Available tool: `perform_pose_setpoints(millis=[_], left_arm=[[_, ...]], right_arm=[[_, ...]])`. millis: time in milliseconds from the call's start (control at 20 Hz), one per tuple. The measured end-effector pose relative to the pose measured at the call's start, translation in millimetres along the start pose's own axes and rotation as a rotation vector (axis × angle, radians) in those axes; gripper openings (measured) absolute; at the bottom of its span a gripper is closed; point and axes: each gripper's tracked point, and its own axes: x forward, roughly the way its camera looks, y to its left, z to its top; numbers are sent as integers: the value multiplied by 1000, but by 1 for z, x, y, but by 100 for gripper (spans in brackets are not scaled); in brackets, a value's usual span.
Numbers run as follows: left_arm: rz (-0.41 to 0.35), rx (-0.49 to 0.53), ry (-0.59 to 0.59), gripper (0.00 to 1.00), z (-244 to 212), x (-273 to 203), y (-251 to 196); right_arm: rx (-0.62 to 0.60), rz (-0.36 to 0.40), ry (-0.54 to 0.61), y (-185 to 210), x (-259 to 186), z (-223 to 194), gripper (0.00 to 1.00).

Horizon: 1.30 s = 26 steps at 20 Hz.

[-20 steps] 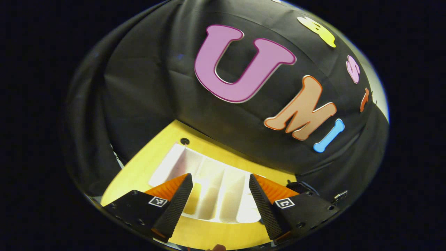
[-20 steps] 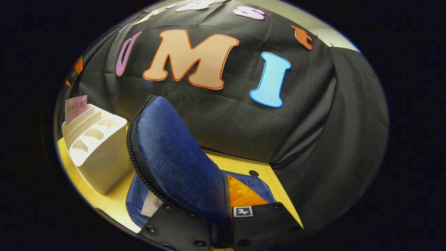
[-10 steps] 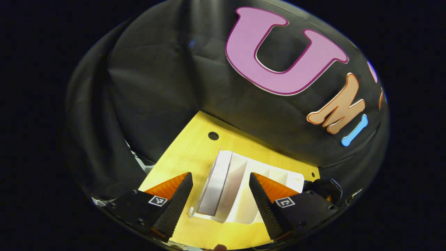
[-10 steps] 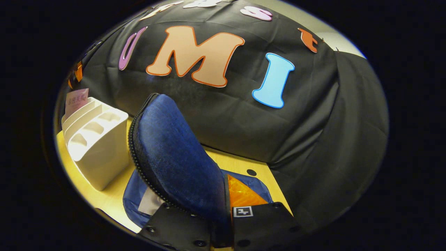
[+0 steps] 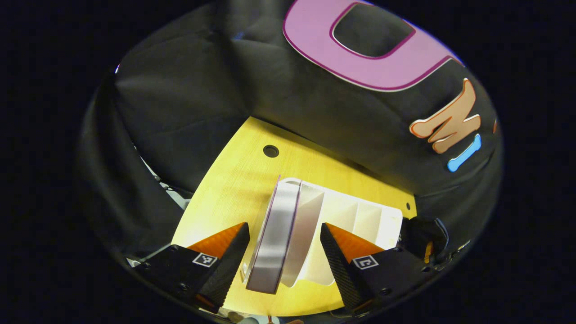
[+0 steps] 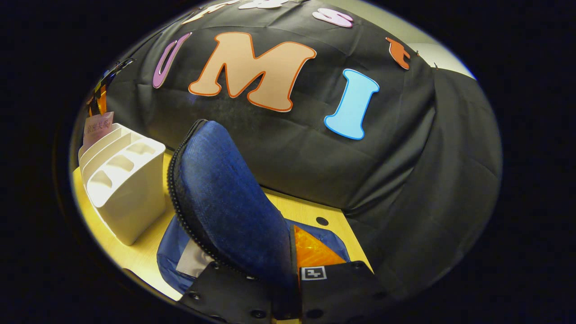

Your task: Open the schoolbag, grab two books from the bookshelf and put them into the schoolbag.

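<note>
I see the yellow table (image 5: 234,180) in the left gripper view. On it stands the white bookshelf (image 5: 355,220), with one book (image 5: 276,234) upright in its end slot. My left gripper (image 5: 283,256) has its fingers wide apart, one on each side of the book, not touching it. In the right gripper view, the blue schoolbag (image 6: 180,245) lies beside the bookshelf (image 6: 121,189). My right gripper (image 6: 288,274) is clamped on the bag's flap (image 6: 225,198) and holds it up.

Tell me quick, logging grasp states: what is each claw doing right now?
Left claw: open, astride a book in the white rack.
Right claw: closed on the blue schoolbag flap.
</note>
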Motion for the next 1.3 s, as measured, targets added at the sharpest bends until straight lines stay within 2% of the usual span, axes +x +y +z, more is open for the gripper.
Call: perform_pose_setpoints(millis=[150,350,450,500,600,650,700,850,900,1050,1300], left_arm=[[30,26,111,87,-12,5,-7],[55,83,196,83,-22,16,-11],[89,149,241,87,-27,22,-9],[107,178,264,82,-30,25,-8],[141,234,322,81,-35,29,-9],[152,245,348,84,-36,32,-9],[153,250,377,76,-39,34,-9],[149,271,429,69,-48,42,-16],[153,279,441,69,-50,45,-18],[160,298,471,52,-55,51,-17],[175,310,489,46,-55,46,-19]], right_arm=[[4,0,0,0,0,0,7],[6,3,-1,-2,0,-2,7],[6,3,-1,-2,1,-3,7],[7,4,-1,-2,1,-3,7],[5,5,-2,-2,0,-3,7],[6,6,-3,-2,-1,-2,7],[6,6,-3,-2,0,-3,7],[7,6,-4,-2,-1,-3,7],[9,6,-4,-3,-1,-4,7],[6,8,-2,-3,-1,-3,7],[1,9,0,-1,-2,-2,7]])
